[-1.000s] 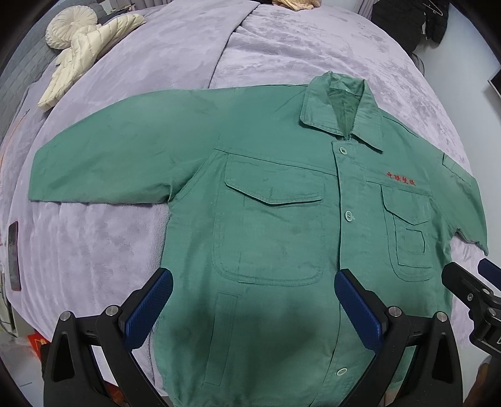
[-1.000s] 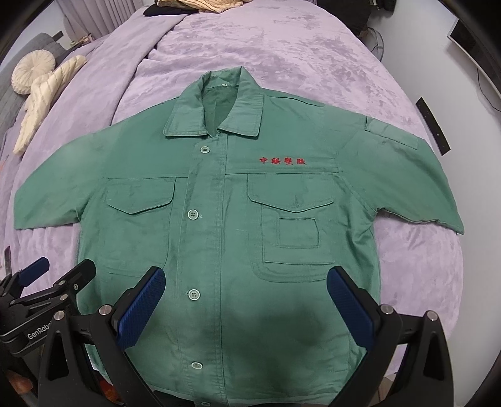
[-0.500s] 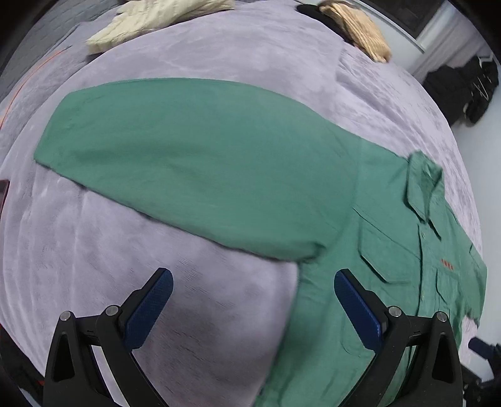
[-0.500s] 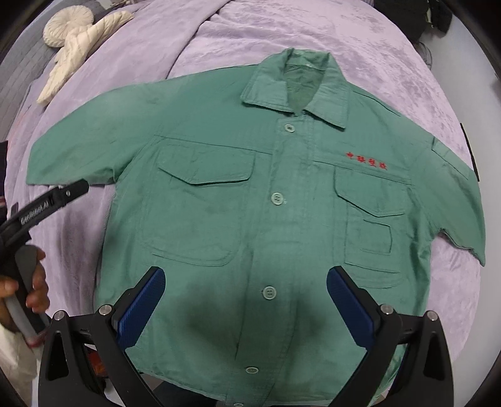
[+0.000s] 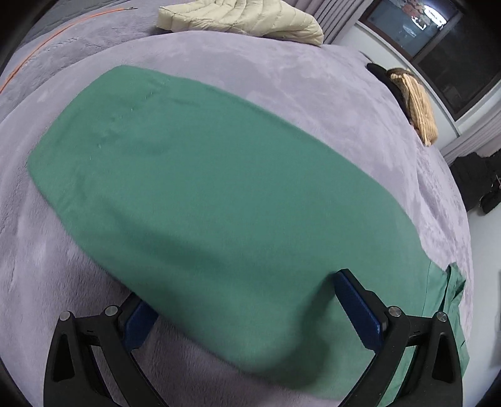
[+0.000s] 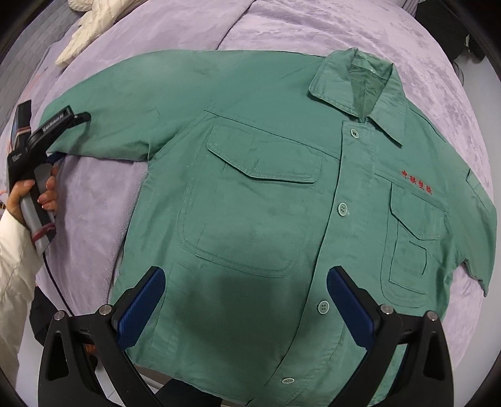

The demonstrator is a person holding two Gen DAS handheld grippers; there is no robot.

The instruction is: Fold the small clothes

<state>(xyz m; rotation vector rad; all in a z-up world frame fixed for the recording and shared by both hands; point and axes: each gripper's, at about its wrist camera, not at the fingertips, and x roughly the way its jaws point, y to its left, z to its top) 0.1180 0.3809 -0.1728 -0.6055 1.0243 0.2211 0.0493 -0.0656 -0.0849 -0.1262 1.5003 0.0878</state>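
The green shirt point(image 6: 266, 194) is showing four red Chinese signs point(image 6: 417, 183) sewn above its chest pocket, up and to the right of the right tool point(image 6: 245, 310). They are looking like 中联塑胶, but they are too small to be sure. Far to the left, the left tool point(image 6: 67, 120) is showing white letters that seem to say "GenRobot AI".

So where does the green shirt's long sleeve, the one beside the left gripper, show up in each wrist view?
Left wrist: the sleeve fills the middle of the picture, running from the cuff at upper left down to between the open left gripper.
Right wrist: the sleeve lies at upper left, with its cuff at the left gripper.
Shared landmark: the cream padded garment on the bedspread.
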